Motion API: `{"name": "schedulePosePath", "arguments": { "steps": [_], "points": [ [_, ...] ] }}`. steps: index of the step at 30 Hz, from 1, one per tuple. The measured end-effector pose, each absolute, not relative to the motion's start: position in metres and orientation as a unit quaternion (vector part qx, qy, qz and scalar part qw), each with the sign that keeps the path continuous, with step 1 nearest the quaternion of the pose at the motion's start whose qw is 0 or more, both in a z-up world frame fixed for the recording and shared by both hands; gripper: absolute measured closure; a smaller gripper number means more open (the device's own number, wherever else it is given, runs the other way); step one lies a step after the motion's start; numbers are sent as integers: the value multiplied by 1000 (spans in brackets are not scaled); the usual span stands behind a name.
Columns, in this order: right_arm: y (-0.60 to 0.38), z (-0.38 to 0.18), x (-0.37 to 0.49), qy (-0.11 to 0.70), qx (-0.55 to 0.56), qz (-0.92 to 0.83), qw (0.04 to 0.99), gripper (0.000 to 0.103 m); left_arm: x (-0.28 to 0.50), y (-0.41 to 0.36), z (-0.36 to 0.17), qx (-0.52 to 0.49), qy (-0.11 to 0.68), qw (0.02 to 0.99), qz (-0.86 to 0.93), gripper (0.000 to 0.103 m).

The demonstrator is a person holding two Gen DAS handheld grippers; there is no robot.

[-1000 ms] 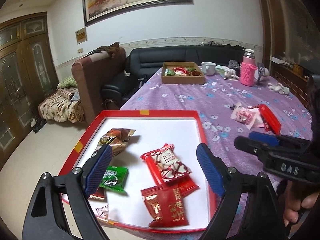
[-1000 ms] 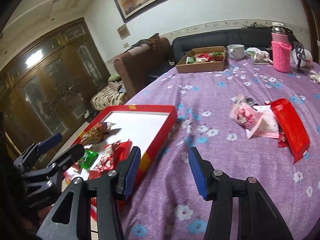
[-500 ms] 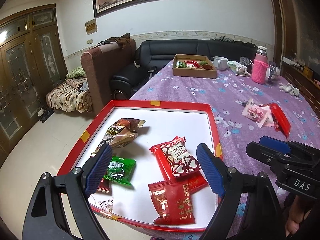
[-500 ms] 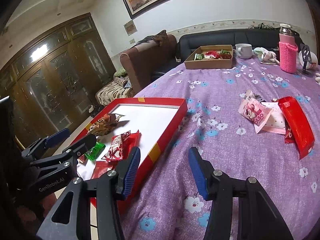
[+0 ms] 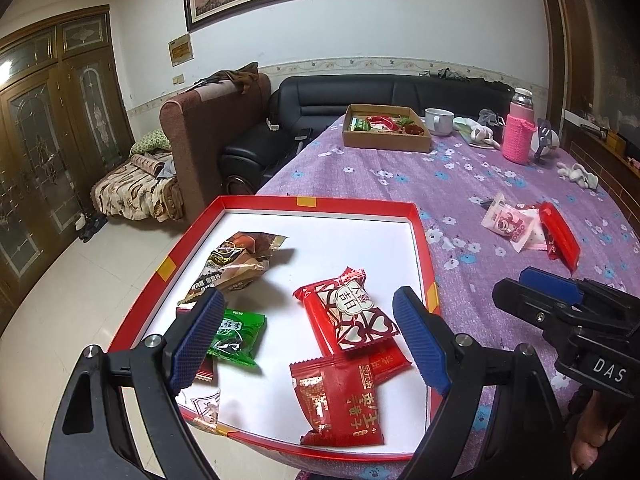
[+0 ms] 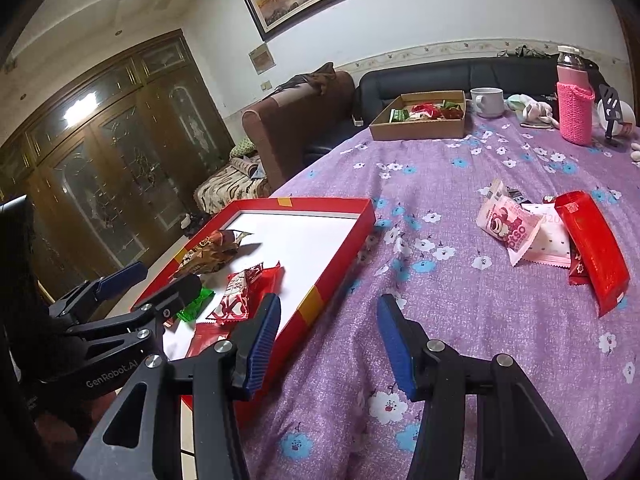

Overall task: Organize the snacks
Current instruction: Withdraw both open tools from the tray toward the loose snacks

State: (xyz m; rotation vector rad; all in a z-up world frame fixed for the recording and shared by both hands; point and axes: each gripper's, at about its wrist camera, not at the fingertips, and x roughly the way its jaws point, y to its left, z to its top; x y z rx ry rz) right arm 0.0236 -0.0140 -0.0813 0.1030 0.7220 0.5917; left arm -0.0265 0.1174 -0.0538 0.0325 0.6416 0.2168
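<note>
**Both tongs hovering empty near the red tray**

The left tongs (image 5: 304,336) are hanging over the near part of the red tray (image 5: 420,232), their blue pads standing wide apart and gripping nothing. Between and below those pads a red-and-white heart-patterned snack (image 5: 354,312) is lying on the tray's white floor, with a red packet (image 5: 340,396) just in front of it and a green packet (image 5: 236,332) showing beside the left pad. A brown packet (image 5: 232,260) is sitting farther back in the tray.

The right tongs (image 6: 328,340) are hovering over the purple flowered surface (image 6: 440,300), just beside the tray's right wall, their pads partly open and holding nothing. Well ahead and to their right, loose snacks are lying on the surface: a pink packet (image 6: 508,228) touching a long red packet (image 6: 592,244).

At the far end a cardboard box (image 6: 420,128) is holding more snacks, near a white mug (image 6: 486,102) and a pink-sleeved bottle (image 6: 574,108).
</note>
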Motion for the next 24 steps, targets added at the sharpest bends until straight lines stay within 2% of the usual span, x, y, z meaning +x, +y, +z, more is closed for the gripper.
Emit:
{"name": "schedulePosePath", "arguments": {
  "steps": [9,12,18,24],
  "points": [
    [-40,-72,30,335,54,255,906,51,-27,109,-55,19,325,943,76,16],
    [-80,-68,44,332,60,195,921,45,-30,96,-53,35,322,945,49,16],
    [-162,-80,82,374,66,78,922,43,-25,62,-55,55,336,940,-11,16],
    [-174,-93,125,415,34,76,906,42,-4,28,-51,62,368,926,-59,16]
  ]
}}
